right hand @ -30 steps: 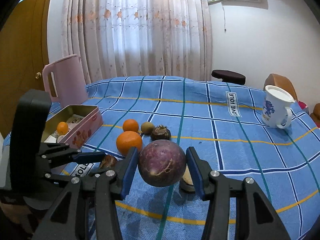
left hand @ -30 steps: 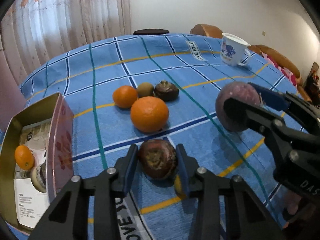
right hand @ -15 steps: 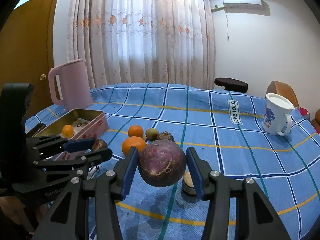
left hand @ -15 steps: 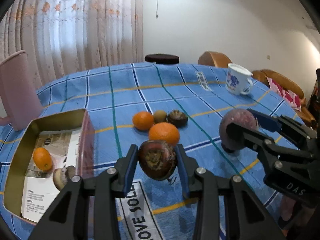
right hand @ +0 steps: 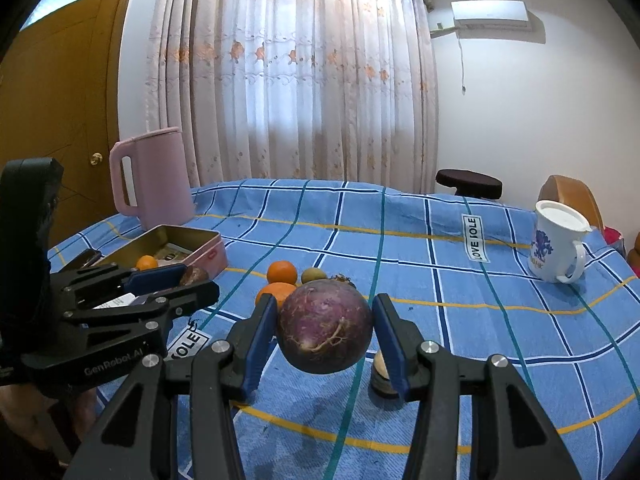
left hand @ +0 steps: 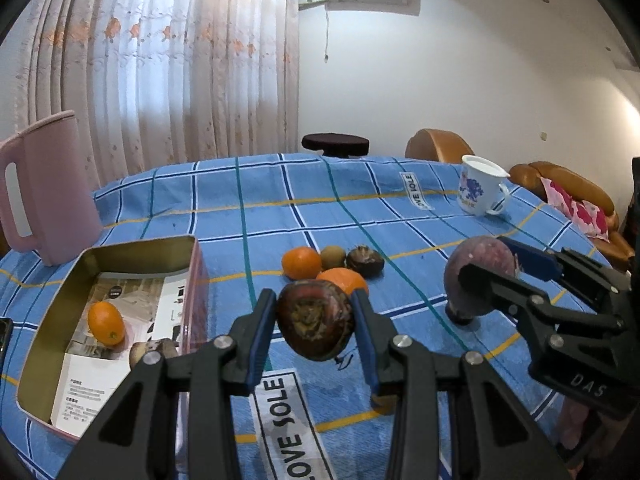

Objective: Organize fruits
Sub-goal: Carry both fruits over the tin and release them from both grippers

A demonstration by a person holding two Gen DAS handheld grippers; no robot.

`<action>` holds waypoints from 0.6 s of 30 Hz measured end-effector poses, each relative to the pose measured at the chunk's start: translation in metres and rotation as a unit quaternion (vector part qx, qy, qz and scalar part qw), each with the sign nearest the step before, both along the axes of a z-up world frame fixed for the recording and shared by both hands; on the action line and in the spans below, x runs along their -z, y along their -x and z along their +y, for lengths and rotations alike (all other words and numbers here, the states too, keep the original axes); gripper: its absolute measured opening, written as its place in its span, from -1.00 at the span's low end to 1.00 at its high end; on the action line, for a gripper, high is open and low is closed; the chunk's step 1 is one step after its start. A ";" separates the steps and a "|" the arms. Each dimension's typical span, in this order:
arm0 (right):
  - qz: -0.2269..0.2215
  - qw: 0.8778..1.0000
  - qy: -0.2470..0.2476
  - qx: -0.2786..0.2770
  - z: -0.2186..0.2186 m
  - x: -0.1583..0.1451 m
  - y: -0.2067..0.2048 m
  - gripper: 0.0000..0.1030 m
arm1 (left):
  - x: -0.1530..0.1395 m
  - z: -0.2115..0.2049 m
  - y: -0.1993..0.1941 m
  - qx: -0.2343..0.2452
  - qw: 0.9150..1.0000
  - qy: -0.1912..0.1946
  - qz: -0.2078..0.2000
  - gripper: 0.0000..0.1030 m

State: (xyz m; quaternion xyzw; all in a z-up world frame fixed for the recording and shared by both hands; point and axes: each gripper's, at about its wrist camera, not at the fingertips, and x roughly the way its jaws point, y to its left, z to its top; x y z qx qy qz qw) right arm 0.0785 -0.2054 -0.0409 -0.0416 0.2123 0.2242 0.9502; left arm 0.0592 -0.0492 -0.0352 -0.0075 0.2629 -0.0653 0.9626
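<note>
My left gripper (left hand: 316, 322) is shut on a dark brown fruit (left hand: 315, 320) and holds it above the blue checked tablecloth (left hand: 280, 208), to the right of the open pink tin (left hand: 52, 312). The tin holds a small orange fruit (left hand: 105, 322) and a brown-and-white piece (left hand: 152, 352). My right gripper (right hand: 326, 334) is shut on a large purple fruit (right hand: 325, 329), lifted above the cloth; it also shows in the left wrist view (left hand: 480, 276). Two oranges (left hand: 301, 262) (left hand: 344, 278), a small greenish fruit (left hand: 333, 256) and a dark fruit (left hand: 365, 261) lie together mid-table.
A pink jug (left hand: 44, 188) stands behind the tin at the left. A white mug with blue flowers (left hand: 480, 190) stands at the far right. A small brown piece (right hand: 380, 372) lies on the cloth under my right gripper. Chairs and a dark stool (left hand: 335, 145) stand beyond the table.
My left gripper has lifted the dark brown fruit off the cloth and pulled back, bringing the tin into fuller view. My right gripper has also risen slightly with the purple fruit.
</note>
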 end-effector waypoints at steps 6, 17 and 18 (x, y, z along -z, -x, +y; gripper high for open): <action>-0.012 1.000 -0.003 -0.004 0.000 -0.002 0.005 0.00 | -0.001 0.001 0.003 -0.007 1.000 0.001 -0.007 -0.23; -0.025 1.000 -0.001 -0.004 0.001 -0.003 0.009 0.00 | -0.005 0.003 0.010 -0.017 0.999 0.001 -0.029 -0.23; -0.026 1.000 -0.002 -0.004 0.001 -0.004 0.010 0.00 | -0.005 0.002 0.011 -0.017 0.999 0.000 -0.032 -0.23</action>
